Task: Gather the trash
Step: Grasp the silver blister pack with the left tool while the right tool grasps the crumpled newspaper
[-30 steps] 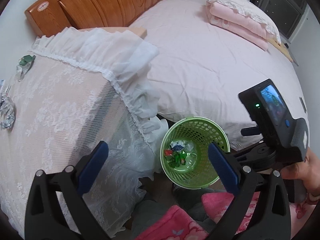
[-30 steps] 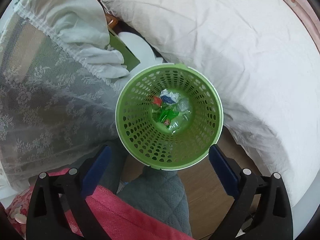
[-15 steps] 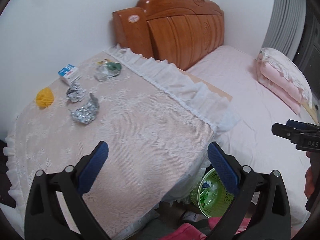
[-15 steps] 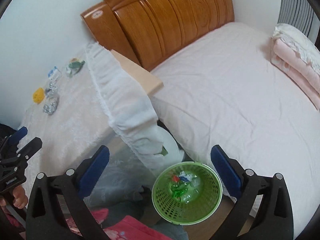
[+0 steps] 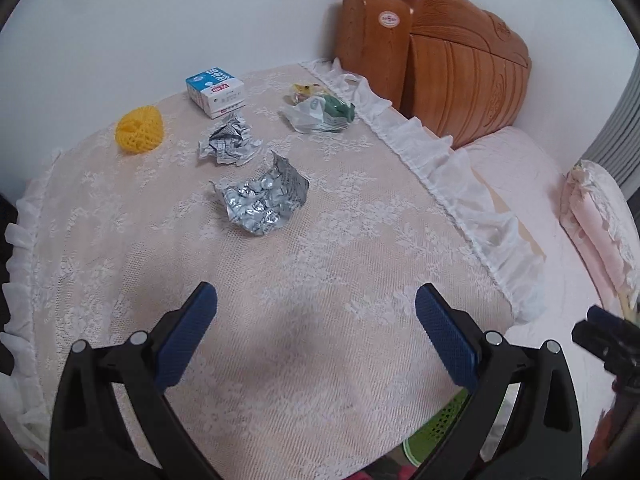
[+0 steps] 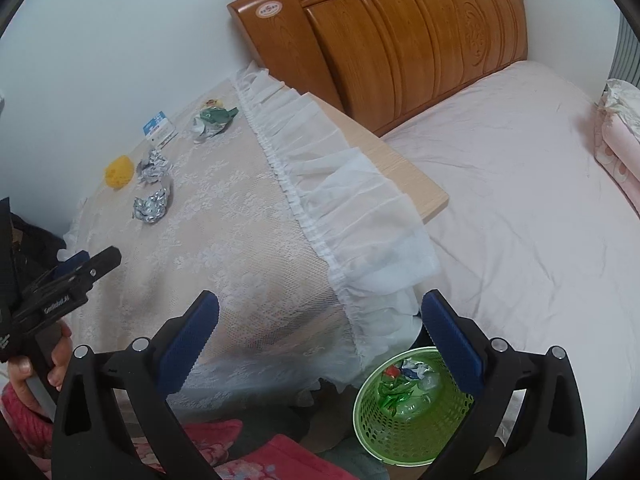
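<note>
Trash lies on the lace-covered table [image 5: 320, 300]: a crumpled silver blister pack [image 5: 262, 200], a crumpled paper wrapper [image 5: 228, 142], a yellow foam net [image 5: 139, 130], a blue-and-white carton [image 5: 215, 91] and a green-and-white wrapper [image 5: 322, 114]. My left gripper [image 5: 316, 332] is open and empty above the table's near part. My right gripper [image 6: 320, 336] is open and empty above the table's corner. The green basket [image 6: 404, 436] stands on the floor below it and holds wrappers; its rim also shows in the left wrist view [image 5: 436, 424].
A bed with pink sheets [image 6: 520, 200] and a wooden headboard [image 6: 400, 32] lies right of the table. Folded pink bedding [image 5: 600, 220] sits at the bed's far side. A white wall [image 5: 160, 20] backs the table. Red patterned cloth [image 6: 260, 460] lies low in front.
Both grippers have risen and swung away from the basket toward the table top. The left view now faces the trash on the table; the basket has dropped to the frame's bottom.
</note>
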